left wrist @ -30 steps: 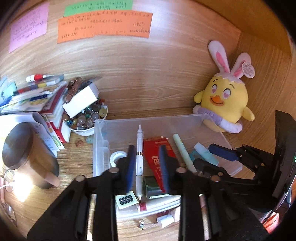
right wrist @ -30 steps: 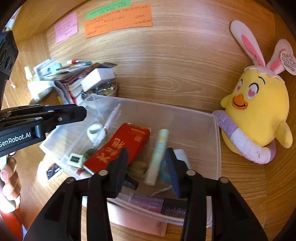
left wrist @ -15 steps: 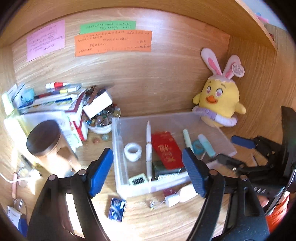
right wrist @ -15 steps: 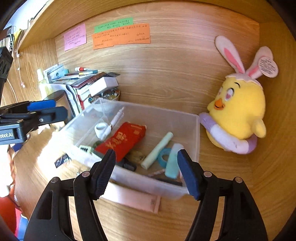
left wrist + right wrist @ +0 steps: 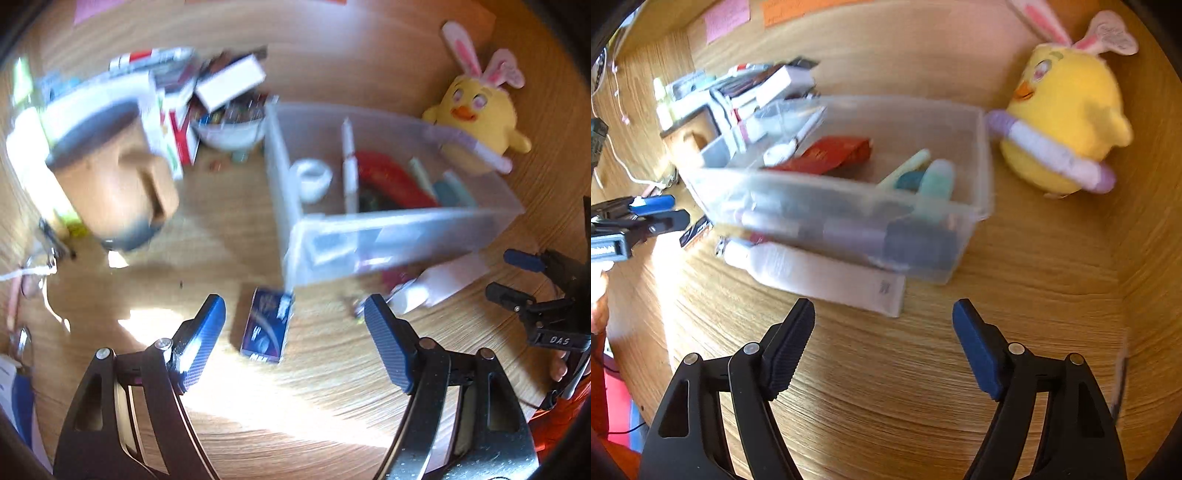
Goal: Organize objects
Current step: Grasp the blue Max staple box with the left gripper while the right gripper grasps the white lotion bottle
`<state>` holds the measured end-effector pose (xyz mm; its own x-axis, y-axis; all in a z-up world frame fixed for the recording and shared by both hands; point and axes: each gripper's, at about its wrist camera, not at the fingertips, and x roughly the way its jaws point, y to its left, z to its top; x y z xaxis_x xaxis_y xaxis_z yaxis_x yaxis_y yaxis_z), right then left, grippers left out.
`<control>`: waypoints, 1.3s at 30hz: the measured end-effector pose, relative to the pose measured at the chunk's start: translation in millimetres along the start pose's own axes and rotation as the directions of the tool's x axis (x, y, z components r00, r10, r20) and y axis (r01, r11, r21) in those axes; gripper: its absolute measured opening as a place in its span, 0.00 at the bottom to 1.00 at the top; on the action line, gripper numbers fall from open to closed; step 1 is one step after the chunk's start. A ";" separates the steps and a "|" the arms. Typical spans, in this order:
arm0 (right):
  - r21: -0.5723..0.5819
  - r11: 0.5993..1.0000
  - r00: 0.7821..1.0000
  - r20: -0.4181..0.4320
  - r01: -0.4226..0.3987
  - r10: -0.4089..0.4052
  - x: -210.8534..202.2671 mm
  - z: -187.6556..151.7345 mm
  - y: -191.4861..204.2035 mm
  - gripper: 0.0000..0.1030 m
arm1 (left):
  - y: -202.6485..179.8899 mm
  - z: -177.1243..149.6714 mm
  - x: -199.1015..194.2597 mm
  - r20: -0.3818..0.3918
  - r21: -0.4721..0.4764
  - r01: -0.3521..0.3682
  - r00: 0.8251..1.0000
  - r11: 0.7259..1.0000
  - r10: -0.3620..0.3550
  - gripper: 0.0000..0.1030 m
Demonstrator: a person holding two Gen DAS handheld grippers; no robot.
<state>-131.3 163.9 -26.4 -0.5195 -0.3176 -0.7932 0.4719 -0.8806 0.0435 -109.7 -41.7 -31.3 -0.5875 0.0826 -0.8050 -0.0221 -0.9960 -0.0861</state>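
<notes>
left tool [image 5: 293, 330]: spread, empty, over small dark-blue flat card packet [image 5: 266, 329] lying on wooden desk [image 5: 314, 387] just beside clear plastic bin [image 5: 369, 236] | right tool [image 5: 882, 325]: jaws opening, empty, near white soft squeeze tube [image 5: 816, 275] against bin front | handling: packet light, stiff, pinch long edges; tube slippery, grip mid-body

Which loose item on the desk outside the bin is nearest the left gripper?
The small dark blue packet, lying flat just ahead of the left gripper; the white tube lies farther right against the clear bin.
</notes>
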 end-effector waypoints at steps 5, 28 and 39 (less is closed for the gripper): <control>-0.039 0.999 1.000 0.006 -0.001 0.001 8.9 5.0 12.7 0.71 | 10.9 -7.3 8.0 -0.018 -0.018 -0.022 1.000 1.000 0.022 0.75; -0.231 0.973 1.000 -0.027 -0.022 0.016 7.1 13.6 51.8 0.54 | 0.0 -12.1 20.1 -0.007 0.048 -0.015 1.000 0.999 0.015 0.30; -0.345 0.938 0.998 -0.055 -0.029 0.011 26.9 9.0 83.1 0.61 | -9.8 -31.9 5.1 -0.014 0.122 0.036 0.999 0.992 -0.035 0.26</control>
<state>-112.5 79.0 -38.7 -0.4745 -0.3073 -0.8249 0.7038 -0.6953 -0.1458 -86.7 -30.4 -53.3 -0.5752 0.1176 -0.8095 -0.1420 -0.9889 -0.0428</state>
